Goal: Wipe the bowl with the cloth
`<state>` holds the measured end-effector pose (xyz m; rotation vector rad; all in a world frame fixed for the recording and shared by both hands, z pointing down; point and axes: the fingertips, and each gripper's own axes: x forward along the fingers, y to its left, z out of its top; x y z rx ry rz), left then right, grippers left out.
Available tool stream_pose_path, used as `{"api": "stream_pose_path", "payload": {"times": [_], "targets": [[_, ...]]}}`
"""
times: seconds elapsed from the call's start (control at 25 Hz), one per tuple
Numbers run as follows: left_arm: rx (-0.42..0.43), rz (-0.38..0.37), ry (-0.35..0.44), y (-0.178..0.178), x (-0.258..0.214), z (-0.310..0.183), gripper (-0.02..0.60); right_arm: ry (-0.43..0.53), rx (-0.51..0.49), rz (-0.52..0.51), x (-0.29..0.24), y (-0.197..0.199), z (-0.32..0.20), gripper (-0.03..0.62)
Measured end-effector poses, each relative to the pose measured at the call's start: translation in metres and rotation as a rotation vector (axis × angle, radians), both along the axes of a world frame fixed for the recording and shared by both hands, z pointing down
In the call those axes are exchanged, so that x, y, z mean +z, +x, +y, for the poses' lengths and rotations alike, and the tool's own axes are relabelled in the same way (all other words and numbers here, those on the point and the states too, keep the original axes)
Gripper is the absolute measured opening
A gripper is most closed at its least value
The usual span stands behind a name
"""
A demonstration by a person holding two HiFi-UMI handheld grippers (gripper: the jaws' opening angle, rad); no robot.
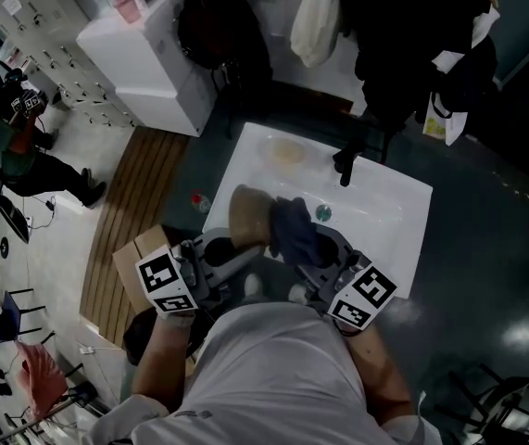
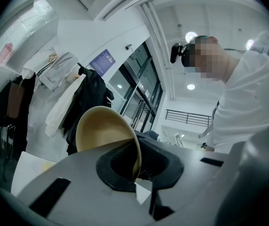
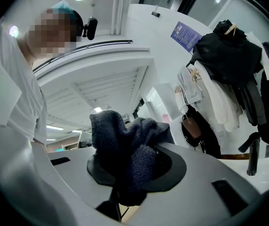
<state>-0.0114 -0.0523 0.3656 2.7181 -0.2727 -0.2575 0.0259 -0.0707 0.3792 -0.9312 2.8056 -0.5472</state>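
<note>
Gripping bowl (image 2: 107,131) rim, left claw (image 2: 136,169); right claw (image 3: 125,178) pinching cloth (image 3: 120,135); head view alone shows sink (image 1: 384,202).

Smooth matt bowl (image 2: 101,131); rough knit cloth (image 3: 125,145); glossy wht sink (image 1: 394,202)

a mock washing corner inside a large indoor work hall is suggested: a white sink (image 1: 394,207) with a black tap (image 1: 345,167) is set below hung coats (image 1: 412,35) and beside a white cabinet (image 1: 139,40); glazed partitions (image 2: 136,95) and a second person (image 1: 9,151) are seen.
</note>
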Motion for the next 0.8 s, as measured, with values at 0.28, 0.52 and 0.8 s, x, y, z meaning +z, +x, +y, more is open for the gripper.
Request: {"api": "stream_pose_path", "payload": {"times": [0.28, 0.52, 0.8], "targets": [[0.022, -0.001, -0.019, 0.007, 0.003, 0.007, 0.017, 0.024, -0.005, -0.028, -0.013, 0.002, 0.009, 0.100], [0.053, -0.028, -0.010, 0.018, 0.006, 0.016, 0.017, 0.055, 0.010, -0.036, -0.023, 0.008, 0.010, 0.100], [0.102, -0.060, 0.005, 0.029, 0.011, 0.030, 0.017, 0.043, 0.043, -0.065, -0.026, 0.016, 0.005, 0.100]]}}
